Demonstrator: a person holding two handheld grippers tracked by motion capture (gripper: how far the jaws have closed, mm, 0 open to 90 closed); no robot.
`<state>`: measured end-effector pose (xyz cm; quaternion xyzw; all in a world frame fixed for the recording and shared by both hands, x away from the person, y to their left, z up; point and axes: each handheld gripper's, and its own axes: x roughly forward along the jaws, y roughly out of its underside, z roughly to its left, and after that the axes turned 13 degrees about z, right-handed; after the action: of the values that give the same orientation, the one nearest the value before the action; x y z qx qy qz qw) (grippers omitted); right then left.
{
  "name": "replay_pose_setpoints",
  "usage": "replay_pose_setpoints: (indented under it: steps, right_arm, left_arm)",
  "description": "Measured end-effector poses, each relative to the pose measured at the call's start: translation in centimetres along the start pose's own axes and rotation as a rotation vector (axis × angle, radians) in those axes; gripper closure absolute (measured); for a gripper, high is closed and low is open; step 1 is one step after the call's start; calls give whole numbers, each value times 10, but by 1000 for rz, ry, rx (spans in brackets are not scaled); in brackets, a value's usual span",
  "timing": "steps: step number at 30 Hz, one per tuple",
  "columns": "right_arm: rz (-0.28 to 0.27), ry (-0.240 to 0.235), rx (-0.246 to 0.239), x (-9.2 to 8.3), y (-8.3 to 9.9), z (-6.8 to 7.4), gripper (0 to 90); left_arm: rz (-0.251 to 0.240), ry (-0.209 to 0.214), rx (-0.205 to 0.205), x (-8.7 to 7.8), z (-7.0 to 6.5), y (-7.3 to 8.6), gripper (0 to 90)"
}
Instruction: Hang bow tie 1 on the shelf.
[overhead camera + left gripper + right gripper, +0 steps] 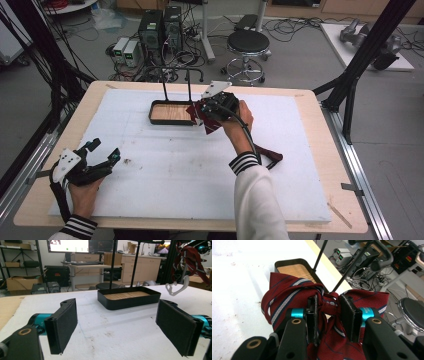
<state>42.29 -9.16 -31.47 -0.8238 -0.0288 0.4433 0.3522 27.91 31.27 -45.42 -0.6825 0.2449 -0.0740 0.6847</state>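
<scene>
Necktie (207, 120), dark red with pale stripes, hangs bunched from the right gripper (216, 106) in the high view, at the 3 o'clock end of the black tray (170, 113), while the left gripper (102, 152) rests wide open at 8 o'clock on the white mat (175, 170). Left gripper view: its jaws gape with nothing between them, the tray at 12 o'clock. Right gripper view: narrow-set jaws pinch the tie's knot (329, 306).

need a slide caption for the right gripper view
Right gripper shut on a dark red striped fabric tie, beside a black shallow tray with wooden floor.
</scene>
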Motion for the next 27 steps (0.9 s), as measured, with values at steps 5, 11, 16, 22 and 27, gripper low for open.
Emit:
replay_pose_setpoints:
  steps: [5,11,16,22,27]
  right_arm:
    - [-29,13,16,-6,-4,-5,685]
    - [-56,37,28,-14,-13,-13,685]
    - [-74,64,60,-19,-17,-20,685]
    - [-89,73,60,-22,-24,-24,685]
    - [-99,70,64,-20,-27,-26,685]
  left_arm:
    - [4,-1,0,0,0,0,179]
    - [4,0,-2,0,0,0,178]
    - [5,-1,-4,0,1,0,178]
    - [6,-1,-4,0,1,0,178]
    - [7,-1,-4,0,1,0,178]
